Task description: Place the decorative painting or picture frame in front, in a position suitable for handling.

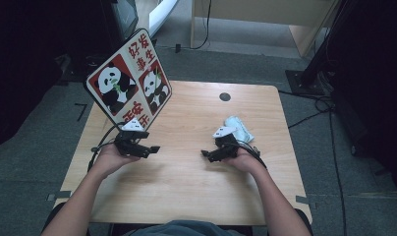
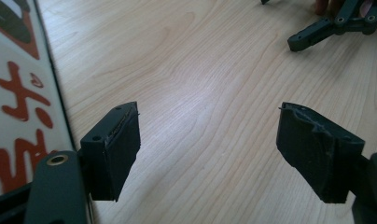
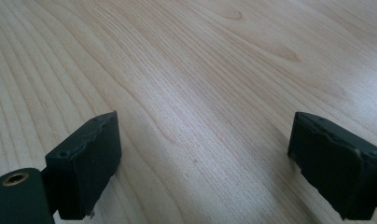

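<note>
A square board (image 1: 127,78) printed with two pandas and red characters stands tilted on one corner at the table's left. Its lower corner is just behind my left gripper (image 1: 150,150); what props it up is hidden. In the left gripper view the board (image 2: 18,93) runs along the outside of the left jaw, and the left gripper (image 2: 207,112) is open over bare wood. One finger (image 2: 317,32) of the other gripper shows at the top right. My right gripper (image 1: 210,155) rests on the table right of centre and points left. Seen from its own camera, the right gripper (image 3: 205,119) is open with nothing between the jaws.
A crumpled white and pale-blue packet (image 1: 238,129) lies just behind the right hand. The wooden table (image 1: 186,182) has a round dark hole (image 1: 225,97) near its far edge. Cables trail over the grey floor to the right.
</note>
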